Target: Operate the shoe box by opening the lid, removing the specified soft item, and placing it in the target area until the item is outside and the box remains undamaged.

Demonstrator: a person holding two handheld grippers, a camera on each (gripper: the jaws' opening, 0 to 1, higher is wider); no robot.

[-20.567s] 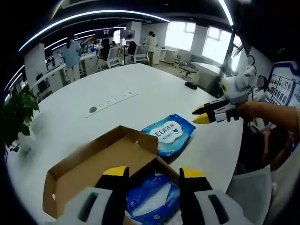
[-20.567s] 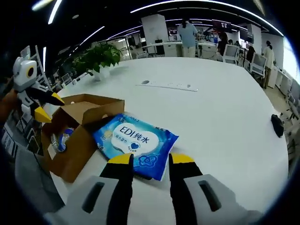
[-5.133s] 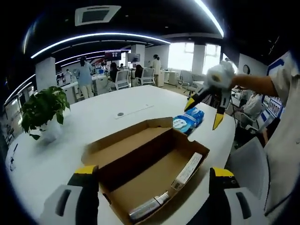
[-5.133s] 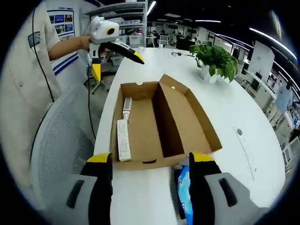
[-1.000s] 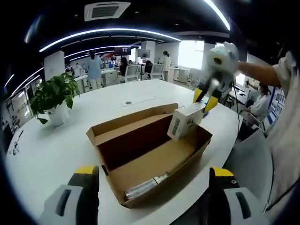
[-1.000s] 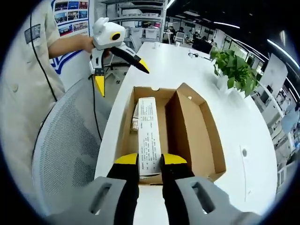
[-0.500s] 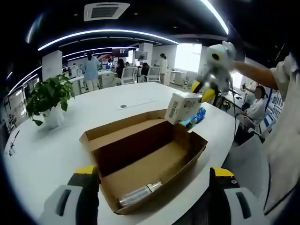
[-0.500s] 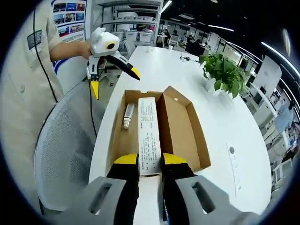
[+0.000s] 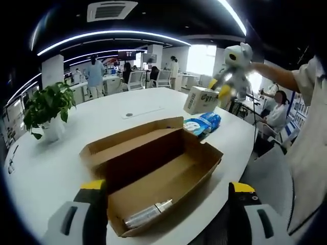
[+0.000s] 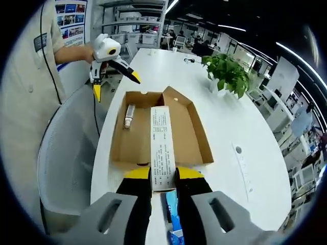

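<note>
Item: 1 long white carton (image 10: pixel 159 148), printed text on its face, gripped between the right gripper (image 10: pixel 163 174) jaws, held above the open cardboard shoe box (image 10: pixel 196 130). Box contents: 1 tube (image 9: pixel 148 214) at 6 o'clock. Left gripper (image 9: pixel 163 188) spread wide, unloaded.

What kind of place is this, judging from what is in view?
Most likely an open-plan office: people at desks with office chairs behind the large white table, long ceiling light strips, and a potted plant.

Opposing views over shared shoe box (image 9: pixel 153 168)
</note>
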